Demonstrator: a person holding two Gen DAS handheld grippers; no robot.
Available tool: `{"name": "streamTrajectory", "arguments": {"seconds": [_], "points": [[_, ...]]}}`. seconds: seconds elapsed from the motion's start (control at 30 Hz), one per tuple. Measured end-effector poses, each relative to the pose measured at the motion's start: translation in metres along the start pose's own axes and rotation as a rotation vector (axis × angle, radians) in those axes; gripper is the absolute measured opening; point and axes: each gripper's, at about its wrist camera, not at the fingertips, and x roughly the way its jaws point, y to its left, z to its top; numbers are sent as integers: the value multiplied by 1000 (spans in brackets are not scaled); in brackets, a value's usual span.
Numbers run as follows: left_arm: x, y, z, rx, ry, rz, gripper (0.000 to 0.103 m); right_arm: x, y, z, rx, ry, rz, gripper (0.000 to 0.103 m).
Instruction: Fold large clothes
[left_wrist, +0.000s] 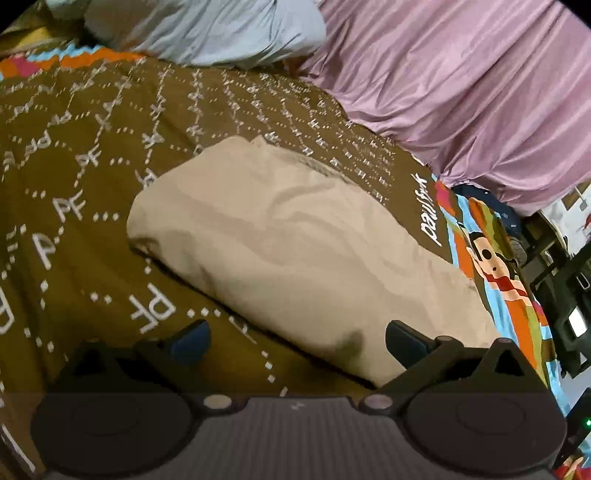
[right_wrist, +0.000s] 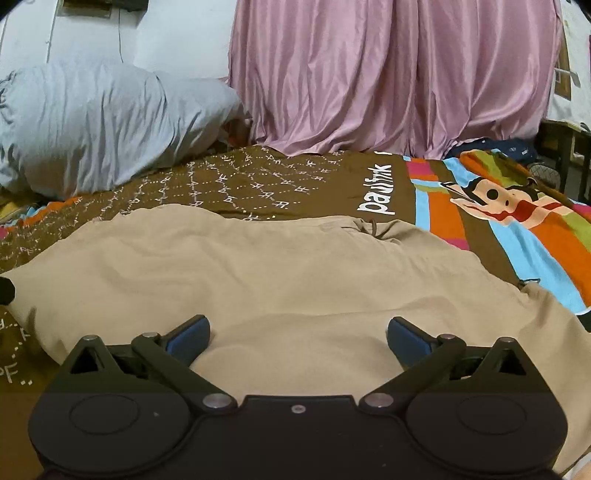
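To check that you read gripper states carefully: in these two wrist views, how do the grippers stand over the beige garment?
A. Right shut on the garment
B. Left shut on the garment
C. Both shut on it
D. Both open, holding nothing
D: the left gripper and the right gripper both show fingers spread wide, with the beige garment lying loose on the bedspread.

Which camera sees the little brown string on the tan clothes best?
The right wrist view: the thin brown drawstring lies in plain sight on the beige cloth garment. The left wrist view shows that garment, but no string.
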Motion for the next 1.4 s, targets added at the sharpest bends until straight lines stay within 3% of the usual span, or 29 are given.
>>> {"name": "streamTrajectory", "arguments": {"seconds": [0.1, 0.23, 0.57, 0.83, 1.0, 1.2, 1.23, 1.27, 1.4], "points": [[11, 3, 3, -13, 13, 9, 103, 0, 2, 0, -8, 0, -7, 102], [28, 19, 5, -106, 30, -41, 103, 0, 2, -1, -9, -1, -8, 102], [46, 42, 11, -135, -29, -169, 103, 2, 9, 1, -33, 8, -38, 102], [51, 48, 12, -123, -31, -257, 103, 4, 12, 3, -55, 14, -67, 102], [56, 65, 21, -241, -84, -265, 100, 0, 13, 7, -32, -18, -136, 102], [60, 72, 26, -312, -104, -150, 58, 10, 12, 2, -37, 17, -125, 102], [59, 70, 29, -307, -111, -116, 38, 11, 11, 1, -35, 17, -123, 102], [57, 66, 32, -294, -112, -82, 26, 12, 11, 1, -33, 18, -120, 102], [42, 37, 49, -162, -119, -26, 9, 13, 8, 1, -19, 26, -112, 102]]}}
